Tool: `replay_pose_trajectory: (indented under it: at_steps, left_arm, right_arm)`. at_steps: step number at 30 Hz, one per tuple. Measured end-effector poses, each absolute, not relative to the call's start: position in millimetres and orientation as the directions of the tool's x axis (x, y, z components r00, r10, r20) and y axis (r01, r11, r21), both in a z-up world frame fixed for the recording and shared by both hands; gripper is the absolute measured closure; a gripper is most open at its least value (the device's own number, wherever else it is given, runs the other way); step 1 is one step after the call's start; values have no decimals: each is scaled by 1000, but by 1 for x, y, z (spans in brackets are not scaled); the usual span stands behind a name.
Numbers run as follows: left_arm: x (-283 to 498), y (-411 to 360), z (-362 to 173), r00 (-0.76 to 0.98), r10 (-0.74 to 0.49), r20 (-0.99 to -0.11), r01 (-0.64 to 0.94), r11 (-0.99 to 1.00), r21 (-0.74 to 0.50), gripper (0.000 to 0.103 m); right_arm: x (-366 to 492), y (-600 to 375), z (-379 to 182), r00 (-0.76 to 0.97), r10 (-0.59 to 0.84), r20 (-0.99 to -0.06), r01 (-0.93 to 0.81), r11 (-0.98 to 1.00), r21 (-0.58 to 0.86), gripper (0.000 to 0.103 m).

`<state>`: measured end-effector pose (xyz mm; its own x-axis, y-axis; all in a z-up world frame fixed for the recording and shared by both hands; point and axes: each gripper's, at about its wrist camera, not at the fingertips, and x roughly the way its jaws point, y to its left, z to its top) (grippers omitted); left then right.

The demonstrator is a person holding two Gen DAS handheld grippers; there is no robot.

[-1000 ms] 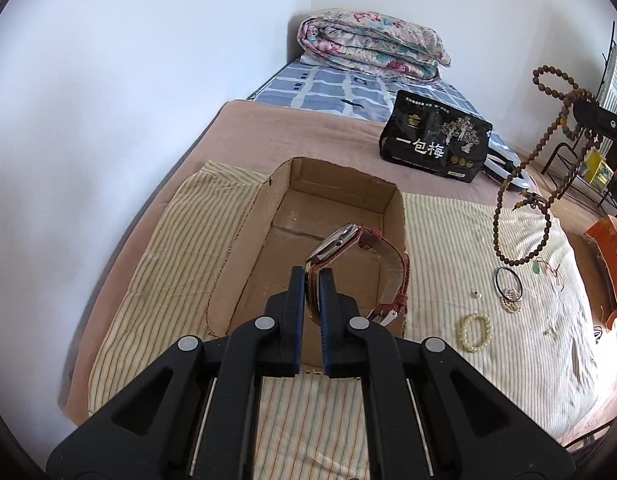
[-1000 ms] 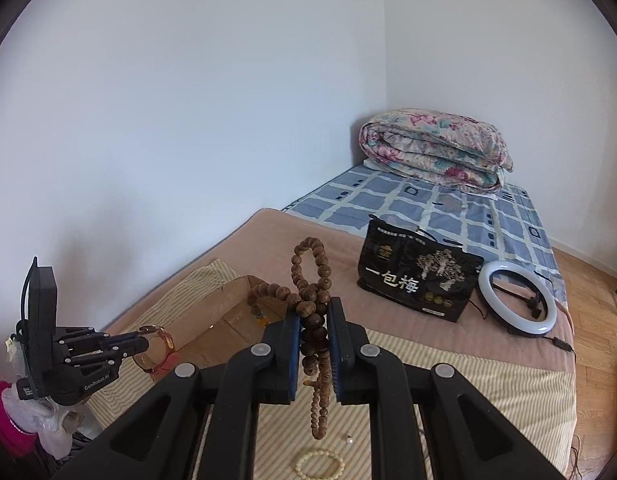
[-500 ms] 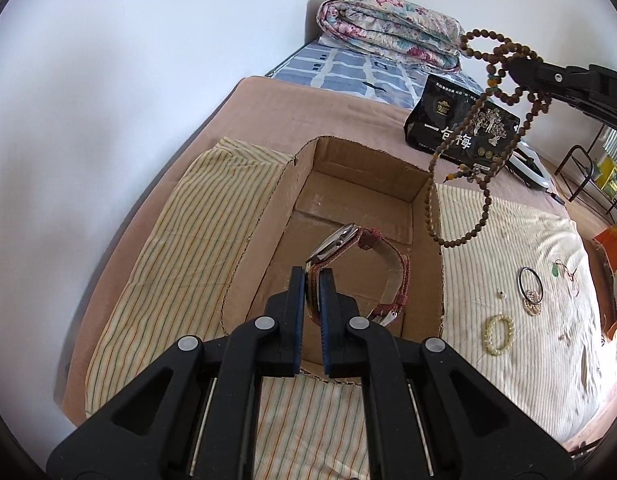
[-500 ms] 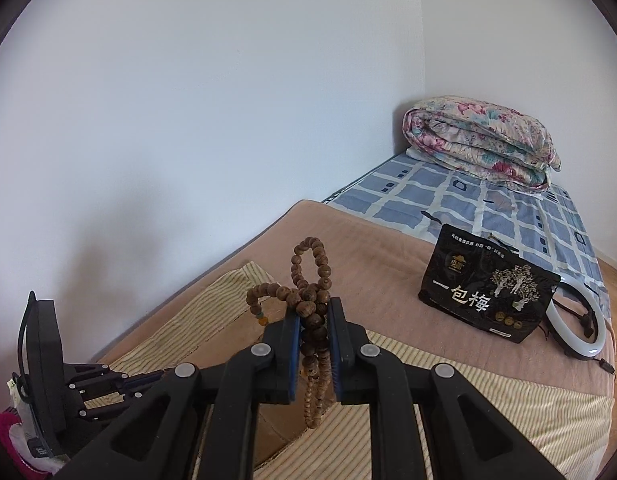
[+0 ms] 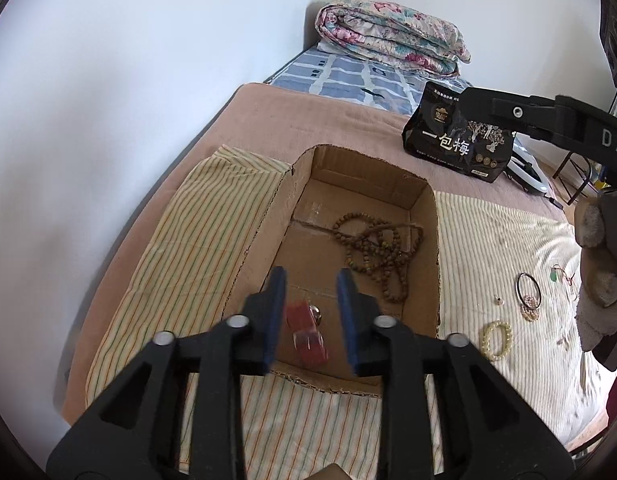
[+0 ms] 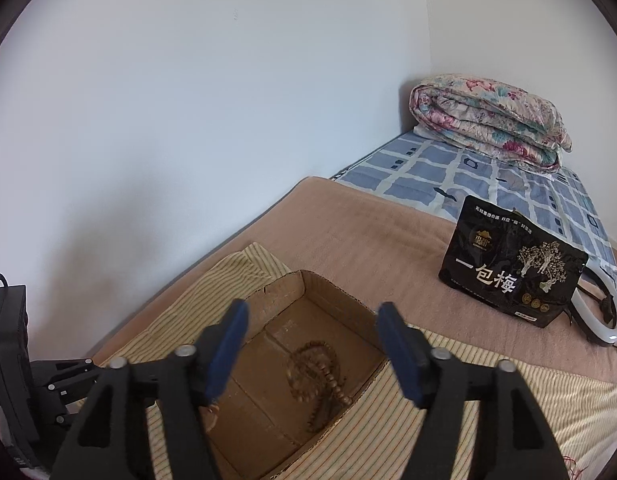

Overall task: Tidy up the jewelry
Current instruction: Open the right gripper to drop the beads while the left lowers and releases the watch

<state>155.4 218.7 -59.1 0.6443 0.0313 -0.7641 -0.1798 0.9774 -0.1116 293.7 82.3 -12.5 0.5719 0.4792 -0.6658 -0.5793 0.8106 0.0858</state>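
Note:
An open cardboard box (image 5: 422,200) sits on a striped cloth (image 5: 196,240) on the bed. A brown bead necklace (image 5: 378,248) lies inside it, also seen in the right wrist view (image 6: 318,376). A red-strapped watch (image 5: 306,330), blurred, is in the box's near end between and below my open left gripper (image 5: 310,312). My right gripper (image 6: 312,350) is open and empty above the box (image 6: 284,292). A pearl bracelet (image 5: 496,338), a ring hoop (image 5: 528,288) and small pieces lie on the cloth to the right.
A black snack bag (image 5: 458,142) stands behind the box, with a ring light (image 6: 600,316) beside it. A folded floral quilt (image 5: 392,36) lies at the bed's far end. A white wall runs along the left. The right gripper's body (image 5: 548,120) crosses the upper right.
My left gripper opened and the watch dropped into the box. My right gripper opened and the bead necklace now lies in the box.

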Motion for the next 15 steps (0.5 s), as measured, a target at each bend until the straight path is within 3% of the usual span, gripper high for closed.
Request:
replay_pose_trajectory:
  at_steps: [1, 7, 15]
  left_arm:
    - [154, 218, -57, 656, 33, -754, -179, 977, -113, 49]
    - [152, 210, -50, 672, 36, -740, -163, 982, -100, 48]
    - [151, 189, -41, 694, 25, -720, -129, 988, -89, 48]
  right_arm:
    - [292, 81, -10, 579, 480, -659, -577, 812, 86, 13]
    - [282, 74, -1, 611, 458, -646, -553, 830, 65, 0]
    - [274, 40, 6, 635, 426, -644, -486, 869, 95, 0]
